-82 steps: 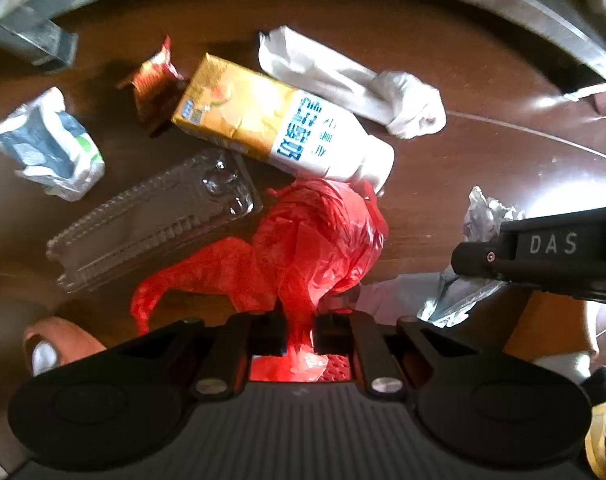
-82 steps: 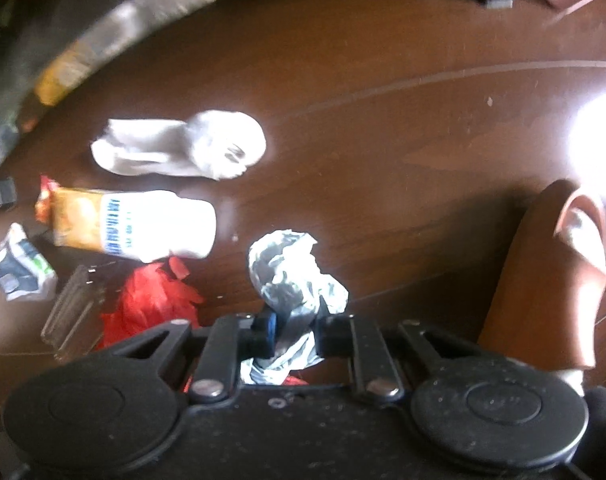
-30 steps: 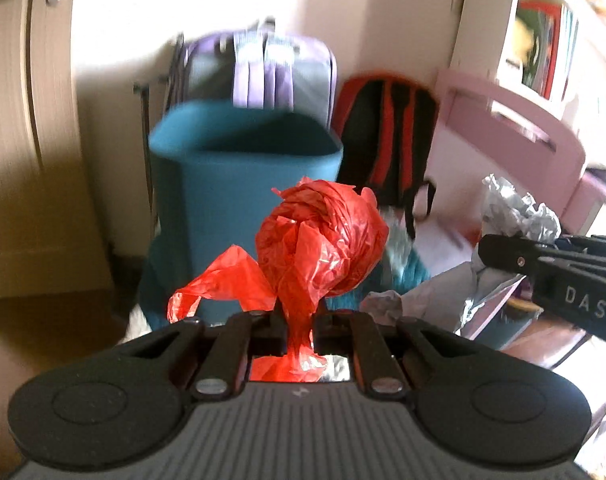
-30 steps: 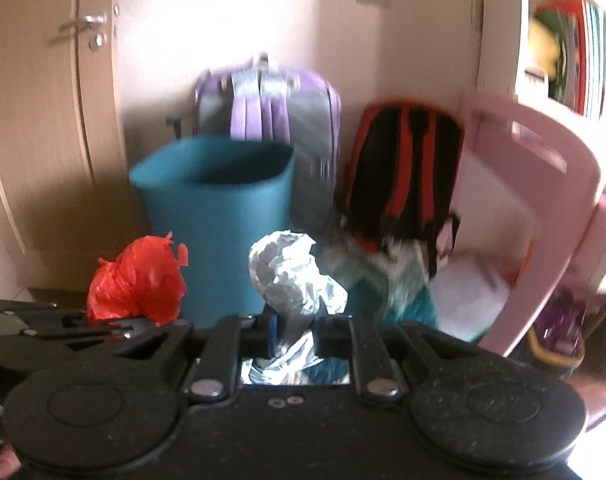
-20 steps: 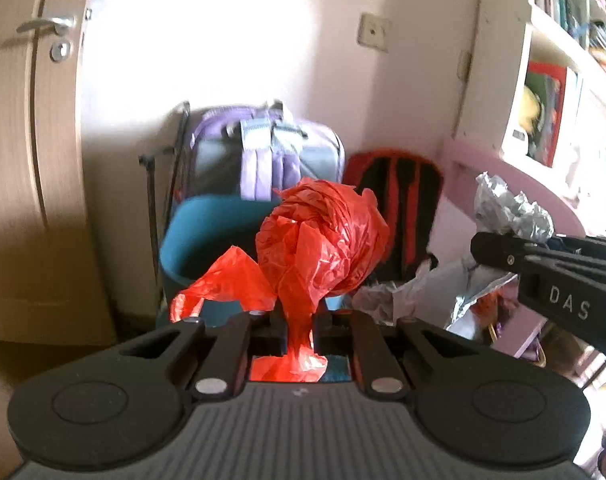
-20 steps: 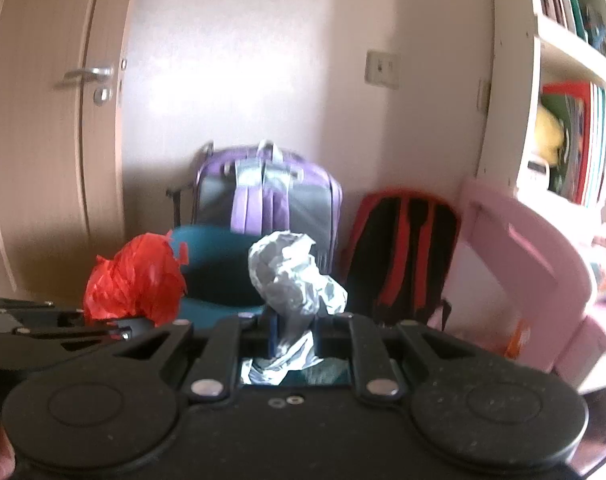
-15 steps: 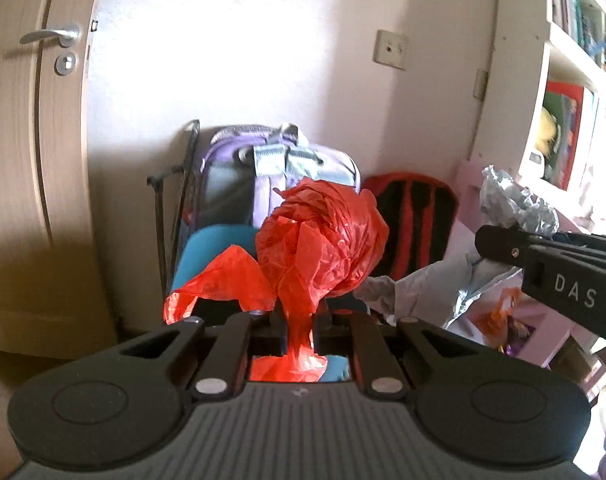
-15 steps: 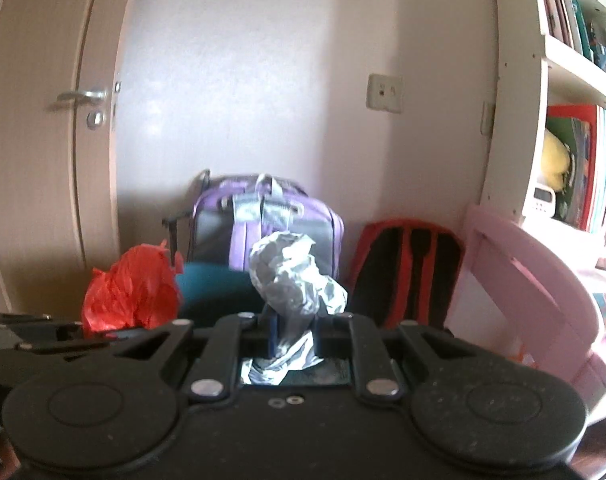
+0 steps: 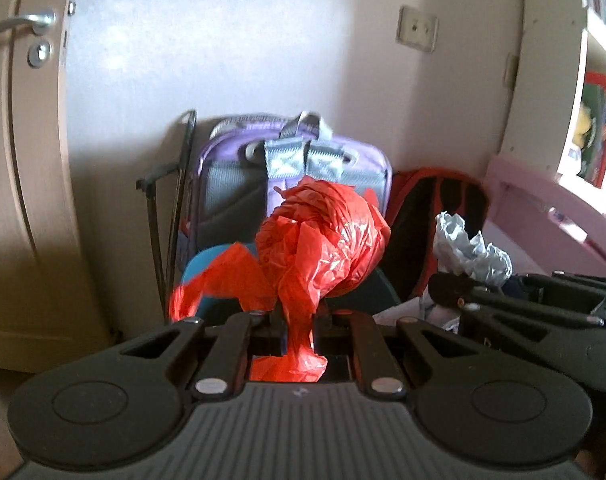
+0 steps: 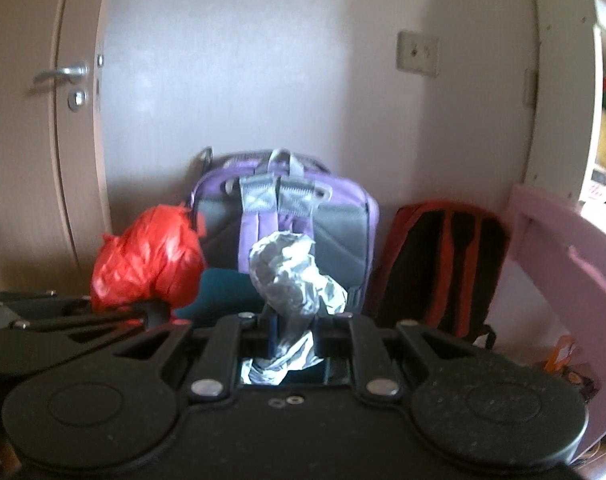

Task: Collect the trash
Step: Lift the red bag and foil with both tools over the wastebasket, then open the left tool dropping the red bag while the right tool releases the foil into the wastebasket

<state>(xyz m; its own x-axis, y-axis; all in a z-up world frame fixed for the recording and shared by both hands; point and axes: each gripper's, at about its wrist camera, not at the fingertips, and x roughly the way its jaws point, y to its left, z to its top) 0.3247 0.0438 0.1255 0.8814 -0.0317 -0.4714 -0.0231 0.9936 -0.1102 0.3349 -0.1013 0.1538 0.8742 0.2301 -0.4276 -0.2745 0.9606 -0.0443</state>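
Observation:
My left gripper (image 9: 299,320) is shut on a crumpled red plastic bag (image 9: 323,240), which bulges above the fingers. Beside it, my right gripper (image 10: 293,322) is shut on a wad of crumpled silver foil (image 10: 291,276). Each view catches the other gripper: the foil (image 9: 467,252) shows at the right of the left wrist view, the red bag (image 10: 147,260) at the left of the right wrist view. Just past and below both loads, a teal bin (image 10: 223,290) shows only as a sliver of its rim (image 9: 205,262).
A purple and grey backpack (image 10: 287,216) leans on the wall behind the bin, with a black and red backpack (image 10: 443,264) to its right. A door with a metal handle (image 10: 61,72) stands left. Pink furniture (image 10: 563,248) and bookshelves (image 9: 595,128) fill the right.
Both grippers have left the dark tabletop carrying their loads and closed in on the teal bin. It has dropped low in both views, now mostly hidden behind the grippers.

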